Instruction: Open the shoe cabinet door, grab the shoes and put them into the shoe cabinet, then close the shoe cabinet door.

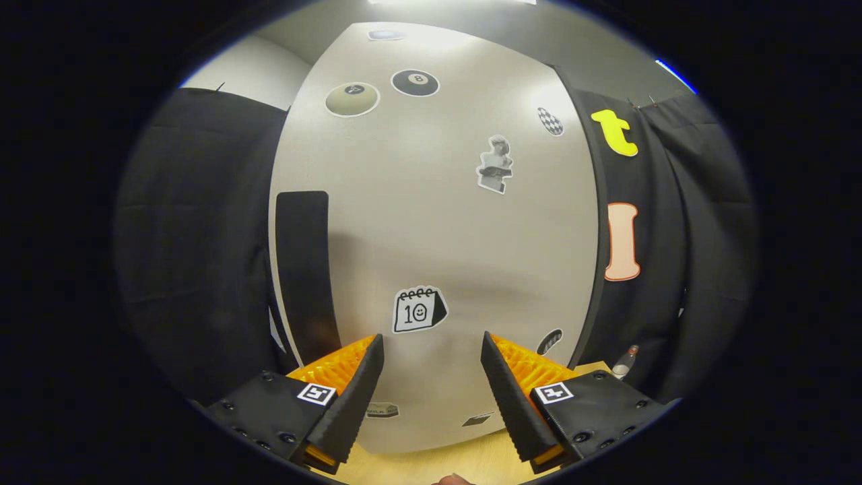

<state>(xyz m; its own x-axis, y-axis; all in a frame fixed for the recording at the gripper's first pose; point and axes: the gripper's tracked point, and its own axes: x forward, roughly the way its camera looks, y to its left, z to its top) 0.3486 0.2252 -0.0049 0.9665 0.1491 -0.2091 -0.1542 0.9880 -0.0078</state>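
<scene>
Two fingers of the gripper (432, 345) stand spread apart, holding nothing, close before the shut pale shoe cabinet door (431, 222). Just beyond them sits a calendar sticker (419, 309) reading "10"; higher up, an eight-ball sticker (415, 83) reads "8". A black handle strip (304, 269) runs down the door's left side.

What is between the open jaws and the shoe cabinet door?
Nothing solid: in the gripper view, the open gripper faces the shoe cabinet door across bare air, with the calendar sticker just ahead.
</scene>
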